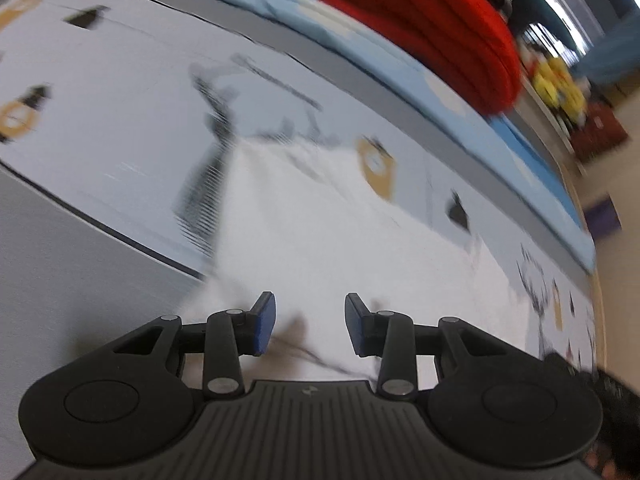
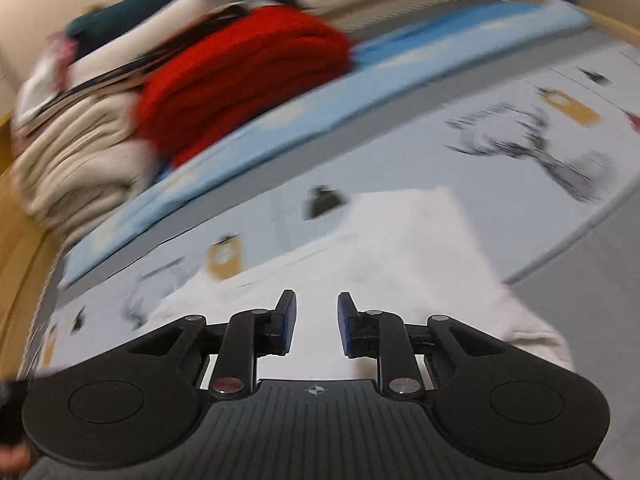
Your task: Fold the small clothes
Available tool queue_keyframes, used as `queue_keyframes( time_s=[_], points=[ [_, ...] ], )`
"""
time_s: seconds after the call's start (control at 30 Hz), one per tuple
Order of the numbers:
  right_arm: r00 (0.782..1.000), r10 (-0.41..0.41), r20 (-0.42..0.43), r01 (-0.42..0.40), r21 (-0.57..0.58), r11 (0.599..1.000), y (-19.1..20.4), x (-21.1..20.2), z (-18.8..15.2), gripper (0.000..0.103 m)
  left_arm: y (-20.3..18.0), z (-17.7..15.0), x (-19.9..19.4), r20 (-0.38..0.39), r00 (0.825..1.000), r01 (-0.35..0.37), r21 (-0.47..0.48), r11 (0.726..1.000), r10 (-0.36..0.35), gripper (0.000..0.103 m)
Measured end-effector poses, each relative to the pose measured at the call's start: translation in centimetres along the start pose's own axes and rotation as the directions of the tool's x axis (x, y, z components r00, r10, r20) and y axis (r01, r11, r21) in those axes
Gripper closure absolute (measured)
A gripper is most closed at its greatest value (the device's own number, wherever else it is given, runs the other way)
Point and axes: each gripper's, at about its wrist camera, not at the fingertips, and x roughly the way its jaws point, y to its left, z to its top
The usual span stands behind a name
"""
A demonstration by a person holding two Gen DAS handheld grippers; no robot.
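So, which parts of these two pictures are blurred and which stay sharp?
Left wrist view: the left gripper is sharp, the white cloth and red pile are smeared by motion. Right wrist view: the right gripper is sharp, the red pile and beige pile are streaked. Both views bend straight edges, as fisheye does.

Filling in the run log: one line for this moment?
left gripper: open | right gripper: open | white garment: flat, unheld | red stack: behind

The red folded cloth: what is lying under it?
The red folded cloth rests on a light blue pad, beside a beige stack. What lies beneath the pad where the cloth covers it is hidden.
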Motion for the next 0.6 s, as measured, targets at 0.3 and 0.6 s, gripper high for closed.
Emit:
queue_keyframes(
  time_s=[0.3,0.6],
  points=[
    [0.969,-0.078,-0.236,0.117,0.156,0.981,-5.9,5.6,-0.2,0.063,-5.5,-2.5,4.3,-0.063,0.997,0.06,0.144,0.988,-0.051,0.062],
    [0.97,-0.066,-0.234,0.12,0.224,0.967,-5.6,8.2,-1.3,0.076,-6.0,-1.1,5.0,-0.029,0.993,0.114,0.124,0.986,-0.111,0.062]
  ],
)
